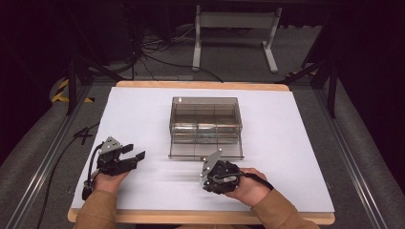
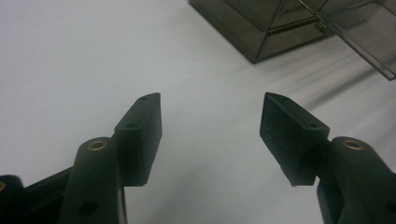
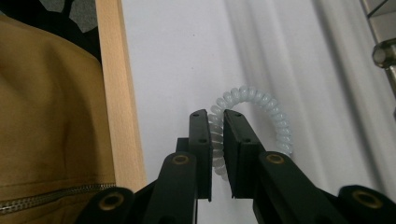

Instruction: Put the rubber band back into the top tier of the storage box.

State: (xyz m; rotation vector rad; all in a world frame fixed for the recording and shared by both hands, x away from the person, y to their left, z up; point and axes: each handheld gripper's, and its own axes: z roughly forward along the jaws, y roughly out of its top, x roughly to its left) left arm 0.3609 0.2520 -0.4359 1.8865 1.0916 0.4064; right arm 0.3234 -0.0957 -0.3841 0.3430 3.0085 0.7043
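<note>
A table [image 1: 286, 87] with a pale wooden rim carries a white sheet [image 1: 143, 114] that covers nearly all of its top; the wood shows as a strip along the 12 o'clock edge and again along the 6 o'clock edge. Directly on the sheet, a little toward 12 o'clock from its middle, stands a smoky see-through plastic box [image 1: 205, 125] divided into compartments. Its lid [image 1: 191, 153] lies folded open flat on the sheet on the 6 o'clock side of the box.
</note>
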